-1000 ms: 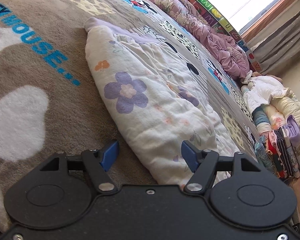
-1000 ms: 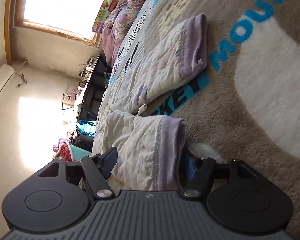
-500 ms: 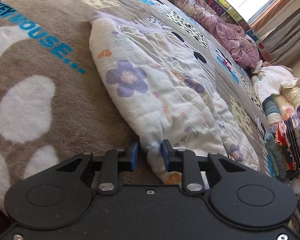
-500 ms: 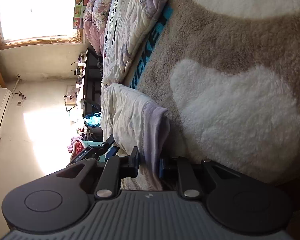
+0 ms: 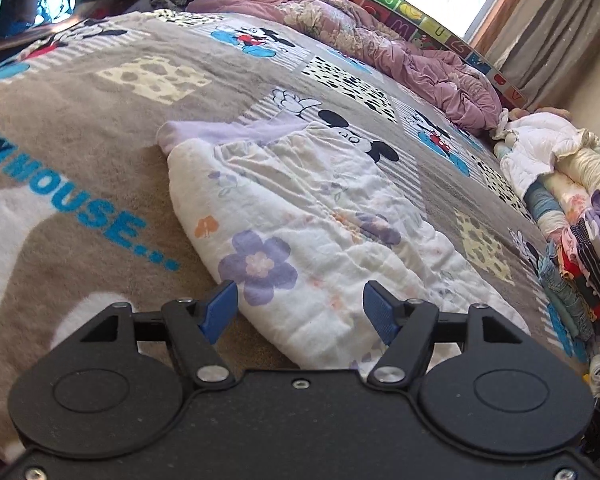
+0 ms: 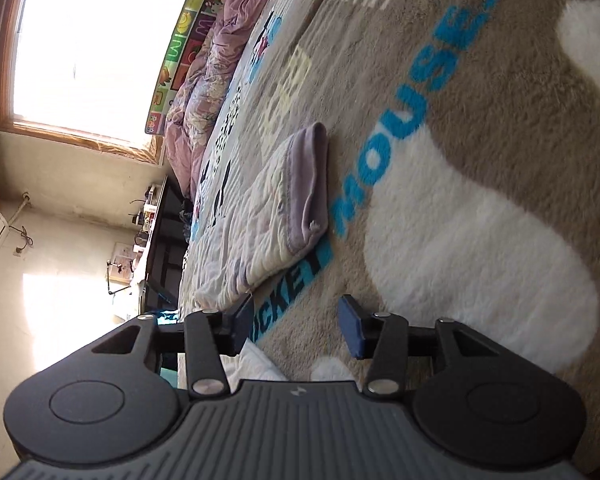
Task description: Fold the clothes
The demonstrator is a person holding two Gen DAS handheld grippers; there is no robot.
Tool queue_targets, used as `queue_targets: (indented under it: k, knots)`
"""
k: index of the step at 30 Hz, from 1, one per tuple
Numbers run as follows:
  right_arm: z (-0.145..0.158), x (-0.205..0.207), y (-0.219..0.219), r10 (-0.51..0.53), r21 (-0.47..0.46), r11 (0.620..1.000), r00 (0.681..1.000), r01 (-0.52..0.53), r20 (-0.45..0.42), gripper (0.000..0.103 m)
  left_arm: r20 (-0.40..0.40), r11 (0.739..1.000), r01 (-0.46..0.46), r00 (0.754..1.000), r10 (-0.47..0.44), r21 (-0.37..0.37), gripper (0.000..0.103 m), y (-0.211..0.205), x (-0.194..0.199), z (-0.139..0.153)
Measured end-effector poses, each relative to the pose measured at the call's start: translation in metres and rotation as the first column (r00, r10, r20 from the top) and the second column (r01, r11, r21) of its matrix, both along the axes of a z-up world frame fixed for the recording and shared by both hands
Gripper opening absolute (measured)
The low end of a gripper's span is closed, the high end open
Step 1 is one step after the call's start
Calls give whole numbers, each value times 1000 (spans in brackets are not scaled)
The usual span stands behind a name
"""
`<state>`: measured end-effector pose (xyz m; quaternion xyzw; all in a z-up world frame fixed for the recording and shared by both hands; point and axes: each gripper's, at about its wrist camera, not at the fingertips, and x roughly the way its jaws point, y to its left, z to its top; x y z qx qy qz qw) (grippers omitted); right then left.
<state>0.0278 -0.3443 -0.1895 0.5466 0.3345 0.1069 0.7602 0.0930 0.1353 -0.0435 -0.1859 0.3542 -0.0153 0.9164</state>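
A fold looks just finished, judging by how things lie: the floral garment [image 5: 312, 240] rests doubled over on the bed, and neither tool grips it. The step in hand seems to be the pause between folds, with both tools free above the cloth.

Nearest in the left wrist view, the left tool [image 5: 300, 310] has its blue pads [image 5: 220, 312] spread wide. They hold nothing. The near rounded end of the garment shows between and just beyond them, but whether a pad brushes the cloth cannot be told. In the right wrist view the right tool [image 6: 296, 320] is likewise spread wide and empty. Its pads hover over the blanket [image 6: 480, 220], with the garment's near white edge just beside the pad on the picture's left.

Beyond the tools, the garment stretches away across the middle of the bed, white with purple flowers, ending in a lilac band [image 5: 236, 132] at its far end. It lies beside the blue lettering of the blanket.

The next move probably calls for a fresh grip on the near end, each tool pinching a corner, to carry it over toward the lilac band. The quilted cloth looks thick and soft, so a shallow pinch could slip.

Farther off, a crumpled pink quilt [image 5: 380, 44] lies along the bed's far edge, and a stack of folded clothes [image 5: 572, 240] stands at the bed's right edge.
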Motion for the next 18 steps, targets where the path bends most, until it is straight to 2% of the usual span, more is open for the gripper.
queue_targets:
  k: [3, 7, 11, 16, 18]
  knots:
    - [-3, 20, -4, 2, -29, 1000, 1000, -2, -2, 53, -8, 997, 37, 999, -36, 69, 68, 5, 29, 7]
    - [-4, 44, 1, 10, -57, 998, 1000, -10, 6, 55, -21, 990, 74, 997, -72, 122, 68, 14, 69, 11]
    - [-3, 62, 4, 4, -75, 997, 1000, -2, 18, 54, -48, 971, 119, 993, -112, 209, 68, 17, 113, 13]
    - [-1, 72, 9, 13, -142, 990, 1000, -9, 27, 44, -82, 955, 175, 984, -159, 241, 68, 18, 158, 8]
    - [0, 74, 9, 16, -164, 986, 1000, -12, 26, 36, -107, 949, 189, 980, -167, 252, 68, 17, 174, 3]
